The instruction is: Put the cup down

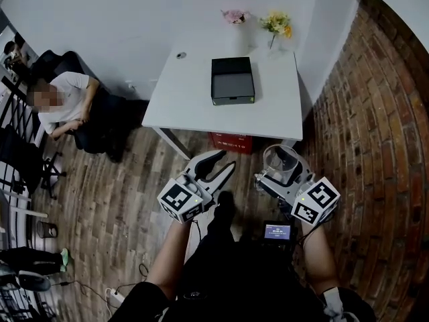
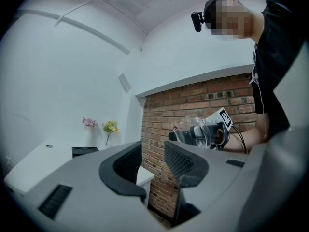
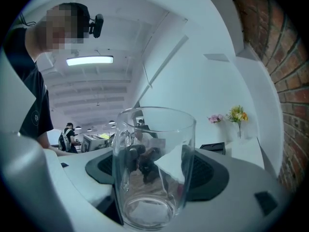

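Cup is sitting upright between the jaws of the right gripper, which are closing on its clear glass walls from both sides. It is hanging in the air above the wooden floor, short of the near edge of the white table, so I am judging this as the carry, with the set-down not yet begun. The left gripper is hovering beside it with its jaws apart and nothing between them.

For the next move I am planning to bring the glass forward over the tabletop, lower it level until the base is resting, and only then let the jaws spread. The table is offering plenty of bare surface on its near half. A black box is occupying the middle, and the flowers are standing at the far edge, well apart from my path. I am watching the near rim of the table, since the glass must clear it, and the brick wall running along my right is limiting any swing on that side. The left side is offering more room.
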Demonstrator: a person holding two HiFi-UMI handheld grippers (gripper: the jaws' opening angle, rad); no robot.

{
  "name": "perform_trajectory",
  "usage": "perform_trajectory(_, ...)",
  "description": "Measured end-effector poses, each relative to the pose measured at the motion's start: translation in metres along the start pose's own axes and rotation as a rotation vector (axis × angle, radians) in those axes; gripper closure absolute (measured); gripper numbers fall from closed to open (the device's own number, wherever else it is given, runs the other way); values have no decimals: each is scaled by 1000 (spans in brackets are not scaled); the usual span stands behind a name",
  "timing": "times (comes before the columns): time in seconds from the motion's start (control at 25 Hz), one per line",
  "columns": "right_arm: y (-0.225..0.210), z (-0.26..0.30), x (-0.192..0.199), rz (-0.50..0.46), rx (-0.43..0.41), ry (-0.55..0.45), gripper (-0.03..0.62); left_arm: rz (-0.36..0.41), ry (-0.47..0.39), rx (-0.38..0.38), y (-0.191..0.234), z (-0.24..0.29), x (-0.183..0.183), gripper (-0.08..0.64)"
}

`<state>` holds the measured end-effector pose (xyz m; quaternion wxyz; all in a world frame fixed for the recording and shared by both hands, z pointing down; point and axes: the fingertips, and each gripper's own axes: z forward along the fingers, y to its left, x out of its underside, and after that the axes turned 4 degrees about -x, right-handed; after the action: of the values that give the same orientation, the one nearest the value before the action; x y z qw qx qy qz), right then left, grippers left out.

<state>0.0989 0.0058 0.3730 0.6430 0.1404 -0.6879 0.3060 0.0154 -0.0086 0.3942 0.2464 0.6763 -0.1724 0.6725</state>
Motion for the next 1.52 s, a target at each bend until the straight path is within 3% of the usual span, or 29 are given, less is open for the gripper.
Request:
perform_trajectory(1.0,-156,166,-42,38,170,-23,192,-35,46,81,218,90,-12,403)
perform_trajectory(1.52,-174,178,-38,43,214,-1,192,-67,37,149,227,113,-5,405)
